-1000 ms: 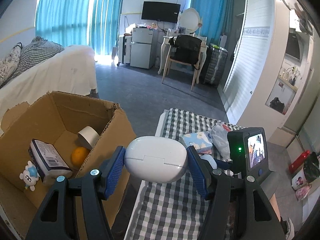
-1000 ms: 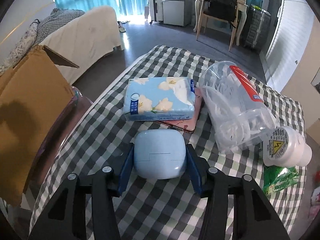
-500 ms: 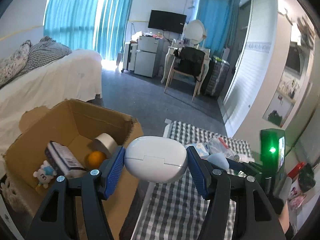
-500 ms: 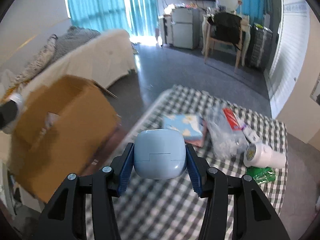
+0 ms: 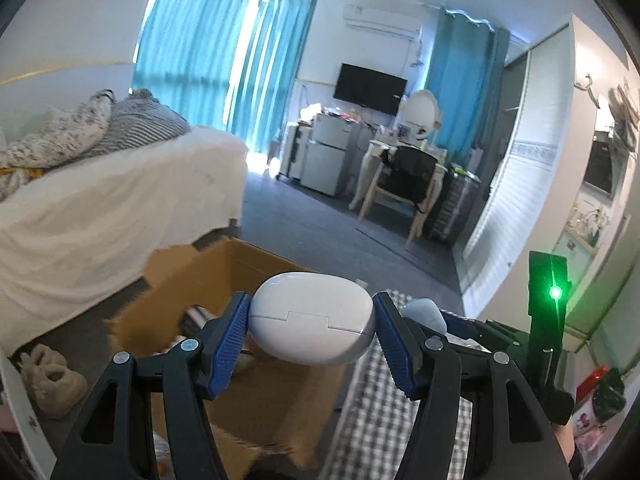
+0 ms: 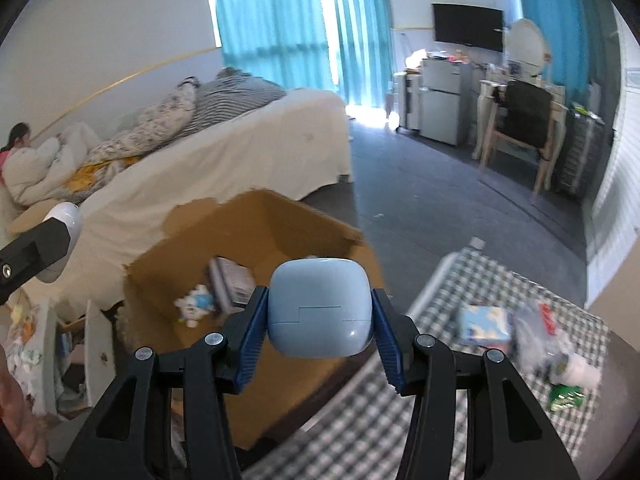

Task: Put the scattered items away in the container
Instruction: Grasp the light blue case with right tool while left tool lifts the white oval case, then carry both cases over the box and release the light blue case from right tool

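Setting: a bedroom with a cardboard box (image 6: 248, 264) standing on the floor between a white-covered bed (image 6: 240, 160) and a checked tabletop (image 6: 480, 292).

Left tongs (image 5: 312, 330): clenched on a white egg-shaped case (image 5: 312, 316), the blue ribbed pads pressing its two ends. The case hangs in the air above the box's near edge, not yet over the open middle as far as this view shows.

Right tongs (image 6: 318, 320): clenched on a pale blue rounded case (image 6: 318, 312), pads against its left and right sides. The case is held clear of the tabletop, in front of the box's right-hand wall.

Already in the box: a small white-and-blue toy figure (image 6: 194, 304) and a flat labelled packet (image 6: 232, 284) lie on the box floor. Other contents are too blurred to name.

Still on the tabletop: a flowered blue tissue pack (image 6: 484, 322), a clear plastic bag with red print (image 6: 540, 332), a white bottle lying on its side (image 6: 576, 368) and a green packet (image 6: 566, 396), all grouped toward the right and blurred.

Progress: roughly midway, by my reading. Some items are boxed, two cases are in the air on their way, and at least four things wait on the tabletop.

Next step, as a judgement: each case needs carrying over the box opening and lowering before the tongs let go; the two hands are close together, so one should probably go first.
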Demonstrator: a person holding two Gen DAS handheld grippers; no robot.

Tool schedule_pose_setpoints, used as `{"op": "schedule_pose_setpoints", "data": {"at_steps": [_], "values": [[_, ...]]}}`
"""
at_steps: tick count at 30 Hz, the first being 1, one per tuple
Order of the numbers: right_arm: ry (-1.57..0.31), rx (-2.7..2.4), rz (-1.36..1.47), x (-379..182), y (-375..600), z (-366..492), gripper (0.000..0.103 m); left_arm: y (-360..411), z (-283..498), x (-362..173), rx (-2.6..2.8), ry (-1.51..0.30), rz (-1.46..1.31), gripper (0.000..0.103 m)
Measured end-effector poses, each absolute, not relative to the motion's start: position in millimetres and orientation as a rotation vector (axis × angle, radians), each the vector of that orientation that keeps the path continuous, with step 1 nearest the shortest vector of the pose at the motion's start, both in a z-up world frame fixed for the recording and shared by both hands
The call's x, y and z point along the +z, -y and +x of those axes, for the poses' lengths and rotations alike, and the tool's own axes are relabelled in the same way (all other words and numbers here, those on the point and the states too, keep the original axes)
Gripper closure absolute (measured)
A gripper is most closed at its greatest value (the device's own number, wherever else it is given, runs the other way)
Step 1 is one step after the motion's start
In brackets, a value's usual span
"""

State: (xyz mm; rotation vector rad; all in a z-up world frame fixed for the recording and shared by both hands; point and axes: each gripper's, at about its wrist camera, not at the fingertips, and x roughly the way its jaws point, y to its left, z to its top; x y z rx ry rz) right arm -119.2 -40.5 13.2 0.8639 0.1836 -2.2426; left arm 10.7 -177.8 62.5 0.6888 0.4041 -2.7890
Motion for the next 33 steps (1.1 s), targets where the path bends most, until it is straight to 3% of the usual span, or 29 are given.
{"op": "schedule_pose_setpoints", "data": {"at_steps": [18,29,31,32,33], "values": [[-0.396,-2.018,1.047,-75,162,-113,0.053,251,28,37,-2.63,-0.391,0.732,0.039],[-0.461,-2.029,1.066,-83,166,-115,0.053,254,24,25,-2.614,-0.391,0.768,0.039],[-0.462,-2.04,1.048,-81,164,-112,0.044,254,22,23,-2.613,-0.389,0.771,0.039],[-0.464,-2.054,1.043,-79,163,-112,0.03,256,22,22,-2.611,-0.389,0.773,0.039],[-0.467,-2.067,1.037,-77,162,-112,0.023,257,21,22,-2.61,-0.39,0.774,0.039]]}}
